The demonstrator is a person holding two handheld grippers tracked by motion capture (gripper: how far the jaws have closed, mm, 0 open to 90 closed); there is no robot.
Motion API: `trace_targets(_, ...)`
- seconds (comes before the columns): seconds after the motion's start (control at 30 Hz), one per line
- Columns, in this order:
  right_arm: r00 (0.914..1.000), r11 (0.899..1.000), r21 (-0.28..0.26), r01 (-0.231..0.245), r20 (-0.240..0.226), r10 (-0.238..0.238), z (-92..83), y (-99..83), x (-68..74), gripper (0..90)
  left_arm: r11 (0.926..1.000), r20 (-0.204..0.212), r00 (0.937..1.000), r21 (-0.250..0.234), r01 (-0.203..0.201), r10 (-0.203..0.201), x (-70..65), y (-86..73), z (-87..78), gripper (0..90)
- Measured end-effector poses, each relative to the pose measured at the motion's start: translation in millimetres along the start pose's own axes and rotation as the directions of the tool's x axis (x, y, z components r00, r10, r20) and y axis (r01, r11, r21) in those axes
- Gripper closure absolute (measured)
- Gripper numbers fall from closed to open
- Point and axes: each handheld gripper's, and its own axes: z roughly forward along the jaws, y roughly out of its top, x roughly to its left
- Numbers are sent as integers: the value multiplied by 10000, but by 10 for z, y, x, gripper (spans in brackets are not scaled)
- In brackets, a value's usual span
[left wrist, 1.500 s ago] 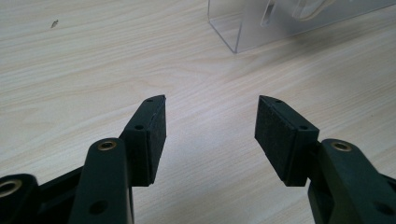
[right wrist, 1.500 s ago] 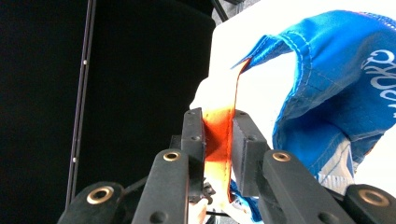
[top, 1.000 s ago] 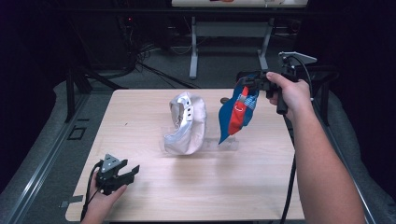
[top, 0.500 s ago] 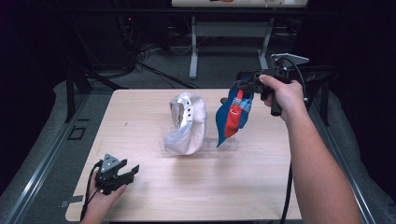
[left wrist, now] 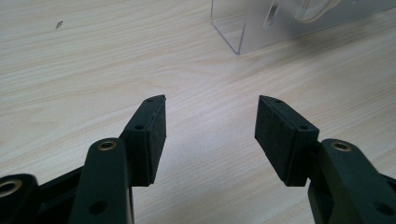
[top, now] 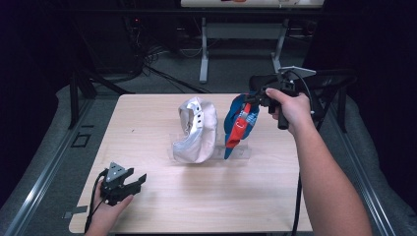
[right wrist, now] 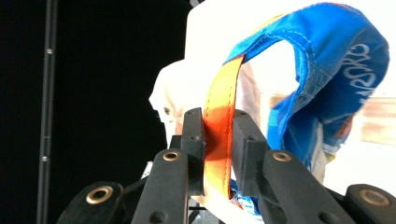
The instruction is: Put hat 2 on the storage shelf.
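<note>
Held only by its orange strap point(right wrist: 218, 140) in the closed right tongs point(right wrist: 218, 122), the blue fabric cap point(top: 241, 123) right of centre could be knocked against the clear acrylic stand point(top: 238, 153), while the left tongs point(left wrist: 210, 135) rest open and empty.

Both tongs are matte black, each with two jointed arms carrying brass-coloured rivets and small dark screw holes, ending in flat rectangular pads with a fine-grained face. The left tongs point(top: 133, 183), at the near left, bear a grey three-cornered plate on top and trail a black cable; the right tongs point(top: 249, 100), at the far right, carry the same grey plate, a black pistol-style handle and a black cable. Both forearms are bare, no sleeves in view.
</note>
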Motion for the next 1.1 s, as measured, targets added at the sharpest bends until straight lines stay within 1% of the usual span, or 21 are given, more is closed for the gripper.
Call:
trace_targets(0.03, 10000, 10000, 64, -24, 10, 24, 2, -2, -13, 772, 10000, 6, 10000, 15, -14, 14, 4, 1, 0, 439)
trace_targets(0.13, 9999, 9999, 37, -119, 60, 119, 9, -8, -47, 771, 10000, 2, 10000, 8, 19, -19, 2, -1, -3, 439)
trace_targets(0.27, 9998, 10000, 80, -50, 178, 49, -2, -23, -68, 770, 10000, -41, 10000, -60, 14, -14, -1, -7, 0, 439)
trace_targets(0.3, 9992, 9999, 99, 46, 397, -50, -10, -31, -70, 769, 10000, -22, 10000, 0, 0, 0, 0, -6, -4, 439)
trace_targets(0.33, 9992, 9999, 99, 46, 397, -50, -10, -31, -70, 769, 10000, -52, 10000, -73, -2, 2, 0, -10, 1, 439)
trace_targets(0.4, 9976, 9999, 19, 132, 678, -133, -19, -40, -73, 765, 10000, -40, 10000, -48, 0, 0, 3, -10, -3, 439)
trace_targets(0.43, 9976, 9999, 19, 132, 678, -133, -19, -40, -73, 765, 10000, -43, 10000, -44, -2, 2, 4, -10, -5, 439)
trace_targets(0.47, 9963, 9998, -2, 195, 833, -194, -25, -44, -76, 756, 10000, -50, 10000, -48, 12, -12, 3, -12, -5, 439)
trace_targets(0.63, 9940, 9996, -79, 277, 1057, -267, -53, -55, -79, 734, 10000, -70, 10000, -26, 35, -35, 9, -16, -8, 438)
trace_targets(0.7, 9918, 9992, -139, 380, 1224, -361, -72, -66, -70, 696, 10000, -81, 10000, -35, 37, -38, 12, -18, -11, 439)
trace_targets(0.73, 9847, 9973, -241, 700, 1613, -652, -87, -94, -51, 662, 10000, -94, 9999, -52, 62, -63, 13, -19, -15, 439)
trace_targets(0.77, 9847, 9973, -241, 700, 1613, -652, -87, -94, -51, 662, 10000, -94, 9999, -52, 62, -63, 13, -19, -15, 439)
trace_targets(0.8, 9799, 9956, -201, 914, 1799, -864, -94, -109, -44, 648, 10000, -98, 9999, -32, 42, -42, 17, -19, -16, 439)
trace_targets(0.83, 9727, 9932, -270, 1134, 2069, -1055, -121, -147, -25, 614, 10000, -111, 9999, -22, 27, -28, 20, -20, -16, 439)
trace_targets(0.87, 9677, 9909, -354, 1296, 2225, -1186, -138, -169, -17, 595, 10000, -122, 9999, -61, 70, -70, 18, -23, -12, 439)
trace_targets(0.9, 9677, 9909, -354, 1296, 2225, -1186, -138, -169, -17, 595, 10000, -122, 9999, -61, 70, -70, 18, -23, -12, 439)
trace_targets(0.93, 9568, 9867, -464, 1559, 2554, -1392, -165, -226, 3, 578, 10000, -126, 9999, -35, 54, -54, 16, -23, -14, 439)
trace_targets(0.97, 9568, 9867, -464, 1559, 2554, -1392, -165, -226, 3, 578, 10000, -119, 9999, -36, 73, -73, 14, -24, -13, 439)
trace_targets(1.0, 9501, 9849, -479, 1663, 2752, -1471, -170, -249, 7, 570, 10000, -124, 9999, -40, 76, -77, 13, -24, -12, 439)
trace_targets(1.07, 9295, 9789, -415, 2000, 3239, -1761, -173, -319, 7, 547, 10000, -145, 9999, -36, 41, -41, 15, -24, -14, 439)
trace_targets(1.1, 9006, 9689, -200, 2468, 3739, -2217, -165, -411, 0, 537, 10000, -146, 9999, -50, 45, -46, 16, -24, -14, 439)
